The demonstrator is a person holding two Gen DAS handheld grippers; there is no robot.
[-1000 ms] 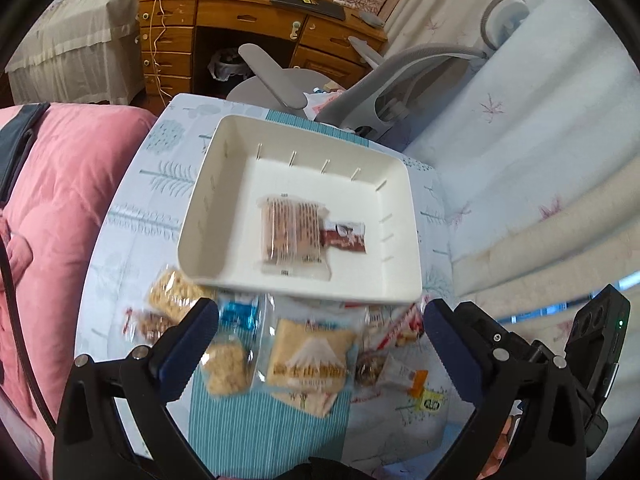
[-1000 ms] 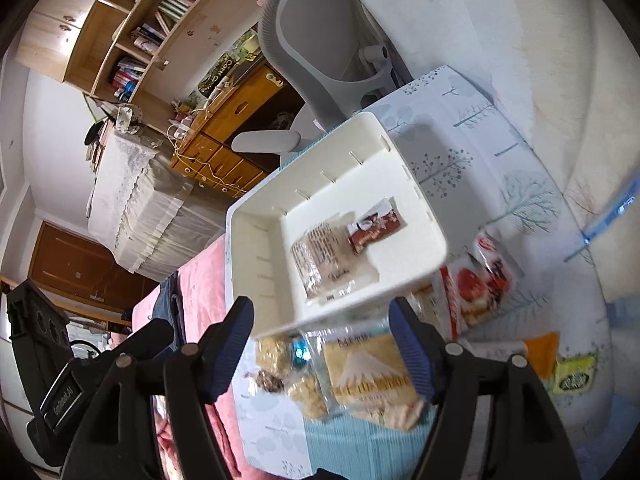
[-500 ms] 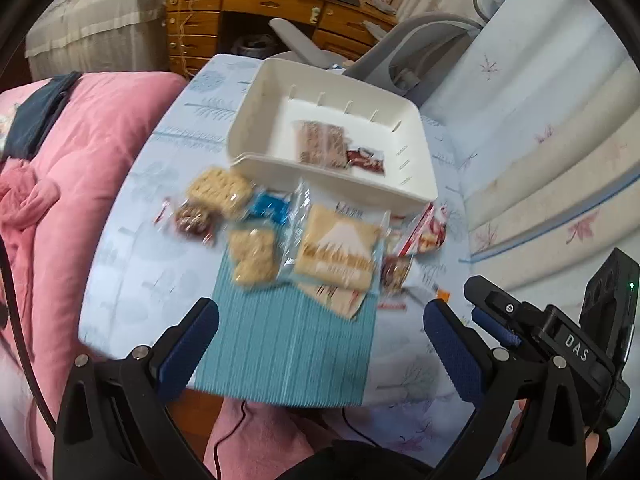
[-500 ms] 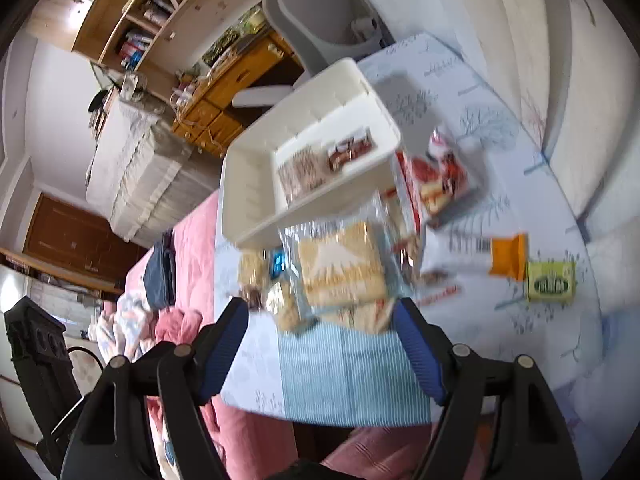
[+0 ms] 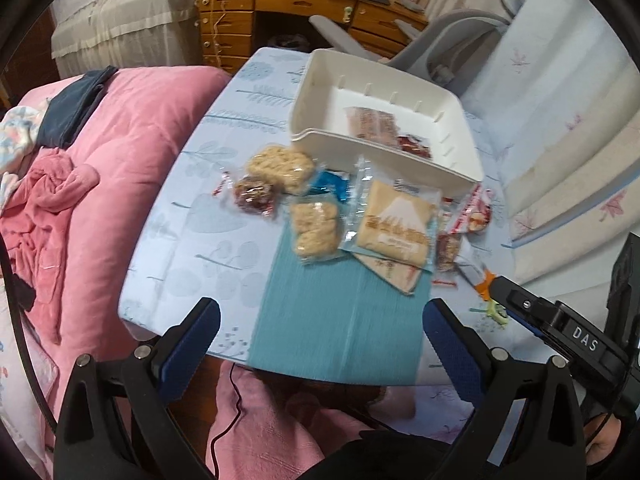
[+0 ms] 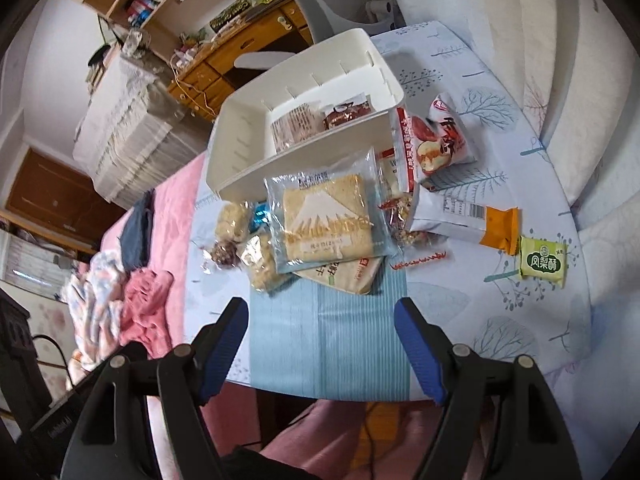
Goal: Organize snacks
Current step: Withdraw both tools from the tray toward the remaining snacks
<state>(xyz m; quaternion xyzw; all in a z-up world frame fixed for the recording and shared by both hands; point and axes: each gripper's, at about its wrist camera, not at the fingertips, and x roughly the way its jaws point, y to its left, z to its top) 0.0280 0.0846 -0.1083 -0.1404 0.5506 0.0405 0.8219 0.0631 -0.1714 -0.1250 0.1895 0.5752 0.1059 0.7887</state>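
A white bin (image 5: pixel 320 92) (image 6: pixel 248 128) stands at the table's far side with two wrapped snacks inside (image 5: pixel 376 124) (image 6: pixel 296 126). In front of it lies a pile of snacks: a Mount Fuji packet (image 5: pixel 396 220) (image 6: pixel 324 220), rice-crisp packs (image 5: pixel 314 228) (image 6: pixel 262 264), a red-and-white bag (image 6: pixel 436 144), an orange-ended bar (image 6: pixel 464 220) and a green packet (image 6: pixel 544 260). My left gripper (image 5: pixel 320 332) is open and empty above the near table edge. My right gripper (image 6: pixel 322 338) is open and empty, also at the near edge.
A teal striped mat (image 5: pixel 340 316) (image 6: pixel 328 332) covers the near table. A pink quilt with clothes (image 5: pixel 80 168) lies left. A grey chair (image 5: pixel 448 40) and a wooden desk (image 5: pixel 280 4) stand behind. The right gripper's body (image 5: pixel 568 340) shows at lower right.
Both grippers have drawn back from the bin toward the near table edge and risen, so the whole snack pile and the mat now show. Both stayed open and empty.
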